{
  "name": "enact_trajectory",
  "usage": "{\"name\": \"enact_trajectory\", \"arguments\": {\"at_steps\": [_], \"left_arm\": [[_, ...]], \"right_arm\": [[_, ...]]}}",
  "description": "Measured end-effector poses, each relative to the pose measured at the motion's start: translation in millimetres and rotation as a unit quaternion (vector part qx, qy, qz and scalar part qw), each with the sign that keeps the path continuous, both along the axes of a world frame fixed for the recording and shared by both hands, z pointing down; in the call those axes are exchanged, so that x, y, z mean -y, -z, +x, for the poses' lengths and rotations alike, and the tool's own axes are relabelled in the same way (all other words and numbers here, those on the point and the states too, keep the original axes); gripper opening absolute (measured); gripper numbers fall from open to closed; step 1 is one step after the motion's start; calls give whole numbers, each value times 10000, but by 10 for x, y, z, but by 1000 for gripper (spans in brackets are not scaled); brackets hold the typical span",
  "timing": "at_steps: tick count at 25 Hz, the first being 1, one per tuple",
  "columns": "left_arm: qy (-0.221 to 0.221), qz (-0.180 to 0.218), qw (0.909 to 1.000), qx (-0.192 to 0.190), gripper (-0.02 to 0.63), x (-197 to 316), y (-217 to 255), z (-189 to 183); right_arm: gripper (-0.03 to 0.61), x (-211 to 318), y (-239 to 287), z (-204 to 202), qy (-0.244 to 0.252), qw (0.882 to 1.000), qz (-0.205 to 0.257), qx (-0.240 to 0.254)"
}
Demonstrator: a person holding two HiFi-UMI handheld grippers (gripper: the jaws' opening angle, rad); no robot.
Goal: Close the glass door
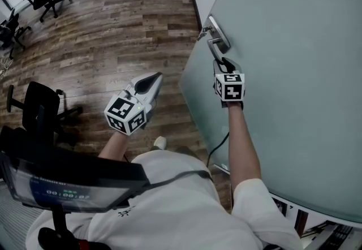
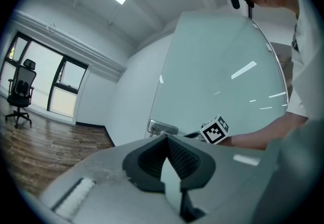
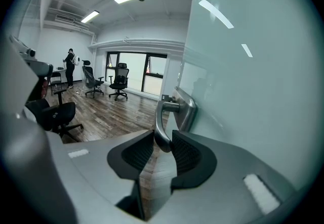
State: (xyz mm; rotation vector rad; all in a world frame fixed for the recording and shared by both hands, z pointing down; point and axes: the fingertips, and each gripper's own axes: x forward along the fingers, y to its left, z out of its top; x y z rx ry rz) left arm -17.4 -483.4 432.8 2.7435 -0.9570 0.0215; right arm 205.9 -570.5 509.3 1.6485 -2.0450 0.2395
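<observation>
Wood floor [image 1: 113,28]; outstretched right arm [image 1: 244,141], fingers [image 3: 190,154] on handle [image 3: 161,116]

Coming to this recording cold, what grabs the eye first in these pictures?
The big frosted glass door fills the right side of the head view. The right hand-held gripper is clamped on the lower end of its metal lever handle. The left hand-held gripper, shut and empty, hangs over the wooden floor.

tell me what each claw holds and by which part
The right claw grips the handle by the free end of its lever; the left claw is shut and empty.
</observation>
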Motion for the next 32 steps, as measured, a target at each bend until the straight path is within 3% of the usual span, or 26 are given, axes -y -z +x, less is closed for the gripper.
{"name": "enact_trajectory", "arguments": {"at_steps": [10,15,20,32], "left_arm": [[227,24,9997,23,2,-319,122,235],[449,-26,9990,8,2,-320,119,108],[719,12,9974,57,2,-904,167,238],[1437,80,9894,181,2,-1843,215,-81]], "right_arm": [[117,-188,21,-209,242,9997,8,87],[117,-25,11,-509,345,9994,3,85],[115,-378,96,-523,489,9987,69,151],[114,-672,115,-999,902,9954,42,307]]}}
